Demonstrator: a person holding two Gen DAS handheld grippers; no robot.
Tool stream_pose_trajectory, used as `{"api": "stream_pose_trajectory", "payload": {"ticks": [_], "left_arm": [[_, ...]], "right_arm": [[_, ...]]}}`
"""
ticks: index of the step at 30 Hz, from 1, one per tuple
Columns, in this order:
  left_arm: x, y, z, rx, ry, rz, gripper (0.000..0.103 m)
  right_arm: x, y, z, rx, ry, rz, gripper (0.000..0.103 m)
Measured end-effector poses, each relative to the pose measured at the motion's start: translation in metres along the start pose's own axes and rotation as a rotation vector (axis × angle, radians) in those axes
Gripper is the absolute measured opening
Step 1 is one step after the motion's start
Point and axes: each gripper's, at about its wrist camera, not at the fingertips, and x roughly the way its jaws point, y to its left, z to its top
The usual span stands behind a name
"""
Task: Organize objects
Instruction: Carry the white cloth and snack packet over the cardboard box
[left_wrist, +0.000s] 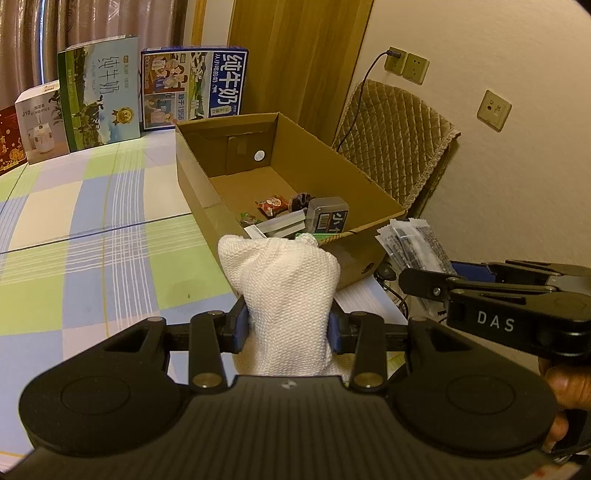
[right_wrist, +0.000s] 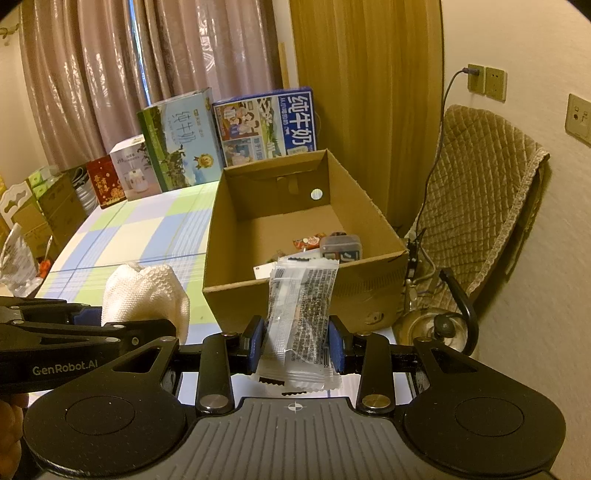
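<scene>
Left gripper (left_wrist: 288, 328) pinches one white cloth (left_wrist: 284, 291); right gripper (right_wrist: 297, 345) pinches one clear packet (right_wrist: 301, 317), both near one cardboard box (right_wrist: 295, 295). Box contents partly hidden, several small items, count unclear.

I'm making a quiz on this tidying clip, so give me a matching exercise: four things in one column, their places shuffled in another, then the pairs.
Things:
1. white knitted cloth
2. clear plastic sachets with black print
3. grey rectangular plastic case
4. blue milk carton box

Places:
A. inside the open brown cardboard box
B. in the left gripper
C. standing behind the cardboard box
D. in the right gripper

Pairs: 1-B, 2-D, 3-A, 4-C
</scene>
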Motion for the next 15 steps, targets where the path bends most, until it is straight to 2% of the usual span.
{"api": "stream_pose_trajectory", "payload": {"ticks": [15], "left_arm": [[0.0080,-0.0020,0.0059,-0.001,0.002,-0.003,0.035]], "right_arm": [[0.0056,-0.0076,0.0059,-0.003,-0.010,-0.002,0.034]]}}
